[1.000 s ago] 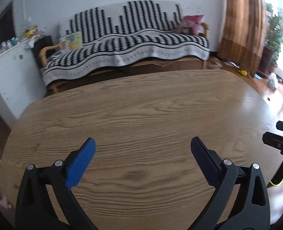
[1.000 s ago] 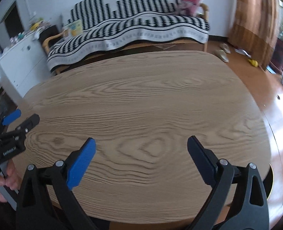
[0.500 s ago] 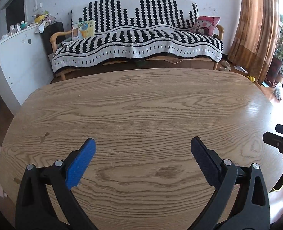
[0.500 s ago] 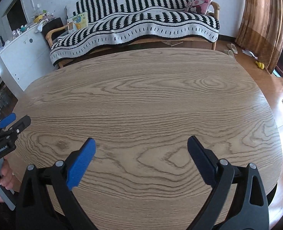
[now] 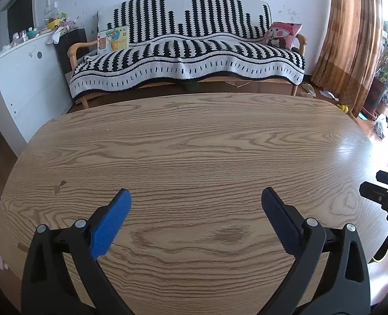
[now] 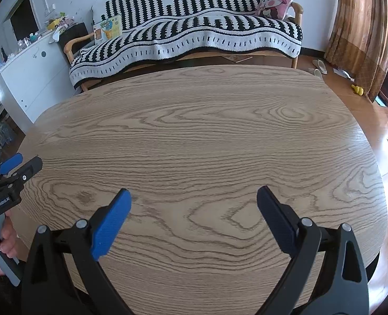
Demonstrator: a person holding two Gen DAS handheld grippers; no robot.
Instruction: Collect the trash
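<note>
Wide-open wooden table [image 5: 194,157] ahead, its whole top free for a pass. Left gripper [image 5: 194,220] and right gripper [image 6: 194,218] hang over the near edge, jaws spread, well apart from each other. Beyond the far edge sits the striped sofa [image 5: 188,60]; the white cabinet [image 5: 23,78] flanks the left.
</note>
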